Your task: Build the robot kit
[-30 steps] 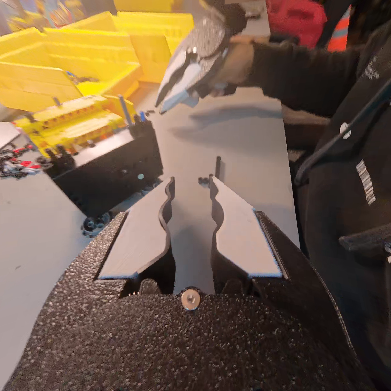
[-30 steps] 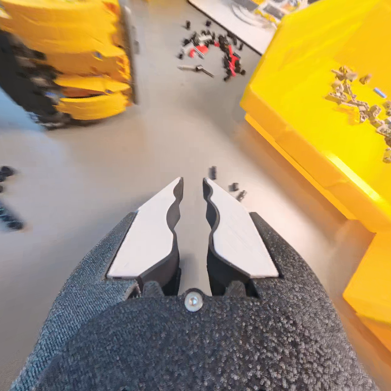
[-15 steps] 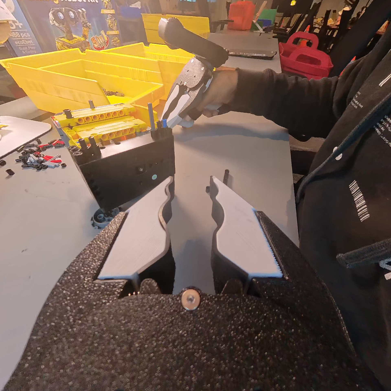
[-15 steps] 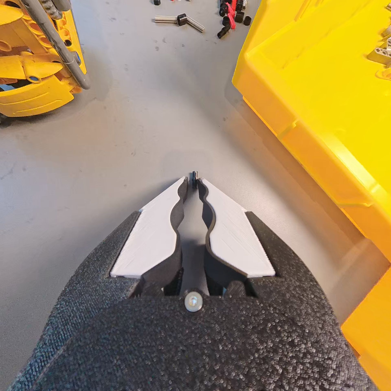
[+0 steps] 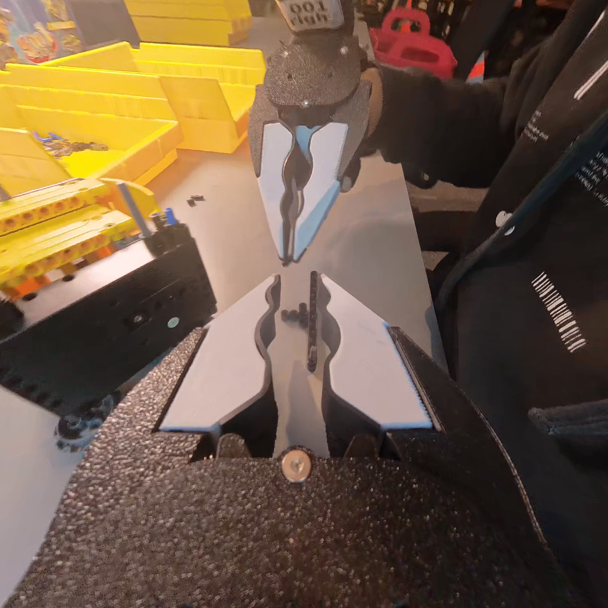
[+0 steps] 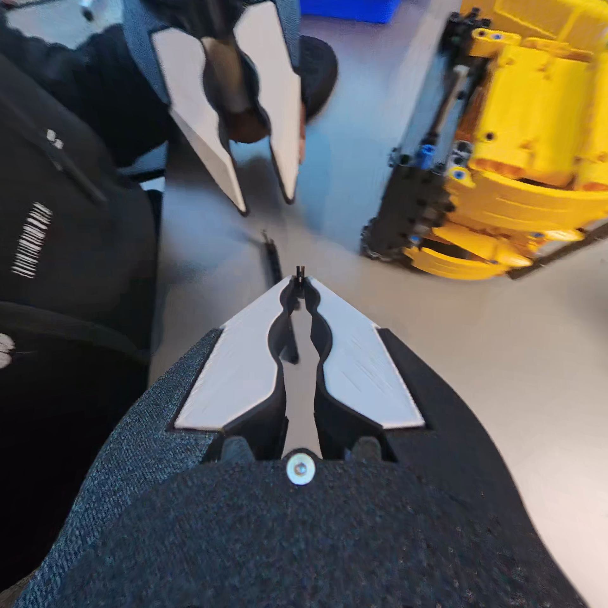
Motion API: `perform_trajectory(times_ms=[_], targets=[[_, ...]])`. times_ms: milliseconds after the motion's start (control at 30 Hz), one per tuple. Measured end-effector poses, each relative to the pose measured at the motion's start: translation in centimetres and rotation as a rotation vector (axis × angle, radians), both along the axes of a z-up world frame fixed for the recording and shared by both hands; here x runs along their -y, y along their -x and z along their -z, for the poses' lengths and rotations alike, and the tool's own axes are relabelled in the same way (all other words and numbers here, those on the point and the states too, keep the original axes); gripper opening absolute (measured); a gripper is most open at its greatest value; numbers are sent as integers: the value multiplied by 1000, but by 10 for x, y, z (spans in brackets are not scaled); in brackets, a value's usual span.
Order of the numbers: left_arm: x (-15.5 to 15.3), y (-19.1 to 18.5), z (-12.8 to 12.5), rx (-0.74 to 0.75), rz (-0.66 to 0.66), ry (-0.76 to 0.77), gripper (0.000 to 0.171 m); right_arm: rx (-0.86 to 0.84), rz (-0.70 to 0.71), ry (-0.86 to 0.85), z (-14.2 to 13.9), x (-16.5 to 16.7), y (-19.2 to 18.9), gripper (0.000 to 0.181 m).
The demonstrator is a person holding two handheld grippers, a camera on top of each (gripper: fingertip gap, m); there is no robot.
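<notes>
Over a grey table (image 5: pixel 230 237), left jaws gape; right jaws pinch a black pin (image 6: pixel 299 273).

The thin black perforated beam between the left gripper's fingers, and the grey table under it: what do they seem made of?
The thin black perforated beam looks like moulded plastic, matte, with a regular row of holes. The grey table seems a smooth laminate or painted board with a soft sheen; the exact material is unclear.

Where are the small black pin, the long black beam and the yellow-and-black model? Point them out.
small black pin (image 6: pixel 299 271), right wrist view, its tip.
long black beam (image 5: pixel 313 316), left wrist view, its middle.
yellow-and-black model (image 6: pixel 526 108), right wrist view, its yellow body.
</notes>
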State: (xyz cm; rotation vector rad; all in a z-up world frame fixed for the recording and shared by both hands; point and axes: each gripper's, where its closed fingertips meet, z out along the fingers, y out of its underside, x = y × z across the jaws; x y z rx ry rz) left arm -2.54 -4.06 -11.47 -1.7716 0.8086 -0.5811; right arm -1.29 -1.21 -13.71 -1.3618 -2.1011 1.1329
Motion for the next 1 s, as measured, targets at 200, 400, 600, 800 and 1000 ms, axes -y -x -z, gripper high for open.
perform_trajectory(times_ms=[200,400,600,800,1000], targets=[[3,-21,15,-133,96,18,16,-2,-77,42,-3,31,-4,4],[3,-24,10,-121,90,3,6,-40,-61,49,-10,30,-3,4],[0,-19,-7,-39,34,-52,4,-138,-42,53,-28,27,2,5],[2,-14,-22,104,11,-80,2,-231,-42,72,-43,30,6,5],[7,-14,-19,80,24,-79,4,-215,-75,56,-41,36,6,4]])
